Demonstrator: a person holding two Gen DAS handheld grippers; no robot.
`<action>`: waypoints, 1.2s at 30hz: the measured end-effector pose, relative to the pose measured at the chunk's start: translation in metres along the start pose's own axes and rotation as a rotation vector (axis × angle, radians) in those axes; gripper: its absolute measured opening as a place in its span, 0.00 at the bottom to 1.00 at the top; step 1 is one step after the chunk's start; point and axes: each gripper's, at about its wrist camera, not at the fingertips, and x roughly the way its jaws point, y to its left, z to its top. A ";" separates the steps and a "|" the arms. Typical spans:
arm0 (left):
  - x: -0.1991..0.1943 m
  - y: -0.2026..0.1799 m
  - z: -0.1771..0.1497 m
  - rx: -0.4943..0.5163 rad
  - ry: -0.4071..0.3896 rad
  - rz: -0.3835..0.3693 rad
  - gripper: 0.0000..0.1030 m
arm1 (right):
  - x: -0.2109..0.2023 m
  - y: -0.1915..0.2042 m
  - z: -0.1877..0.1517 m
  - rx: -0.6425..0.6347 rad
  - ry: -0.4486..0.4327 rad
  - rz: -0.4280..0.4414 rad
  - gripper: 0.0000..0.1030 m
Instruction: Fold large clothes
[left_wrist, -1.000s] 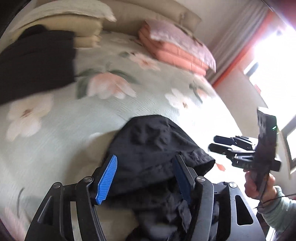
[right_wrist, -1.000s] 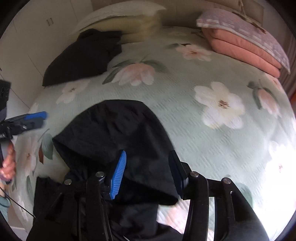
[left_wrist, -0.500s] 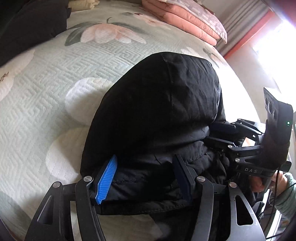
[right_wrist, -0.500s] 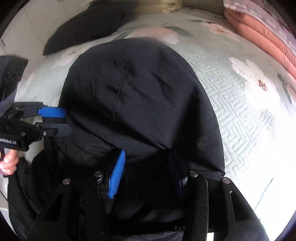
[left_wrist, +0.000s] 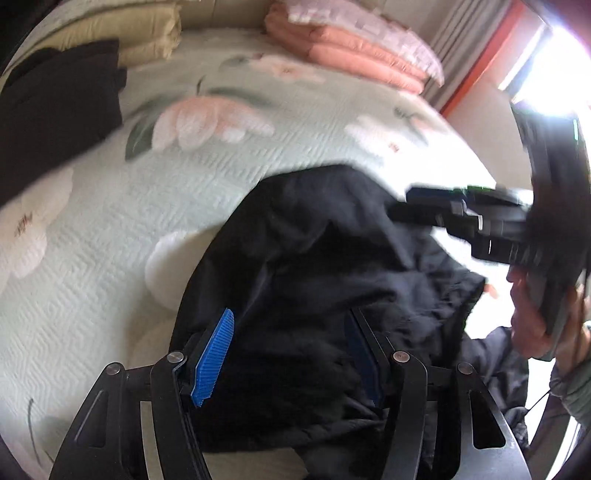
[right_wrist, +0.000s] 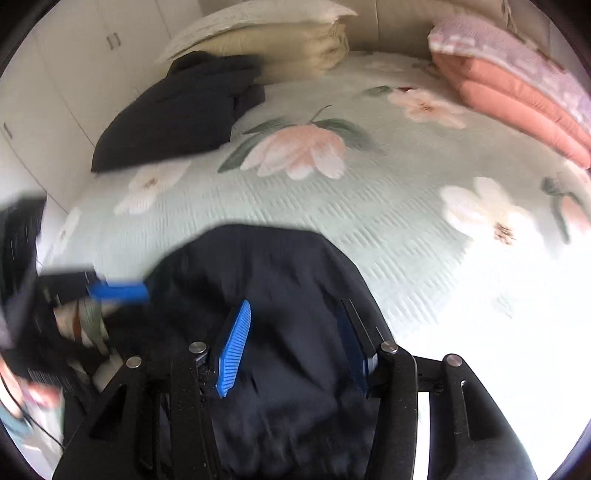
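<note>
The black jacket is looking smaller between the left gripper pads than half a second ago, with more of the floral bedspread showing beyond its hood. The right gripper is now reaching over the jacket's far right edge, higher than before. In the right wrist view the jacket is likewise shrinking below the pads, whose jaws are opening slightly over the cloth, and the left gripper is sitting lower at the left.

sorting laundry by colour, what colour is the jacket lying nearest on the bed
Black. The jacket shows best in the left wrist view, lying on the pale green floral bedspread.
</note>
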 end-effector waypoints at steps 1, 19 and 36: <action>0.009 0.003 -0.001 -0.009 0.016 -0.004 0.62 | 0.013 -0.003 0.006 0.011 0.027 -0.007 0.50; -0.029 0.017 -0.001 -0.033 -0.043 -0.098 0.63 | -0.016 -0.044 -0.015 -0.041 0.123 -0.004 0.54; 0.032 0.103 0.012 -0.305 0.107 -0.455 0.70 | 0.018 -0.121 -0.075 0.159 0.339 0.388 0.54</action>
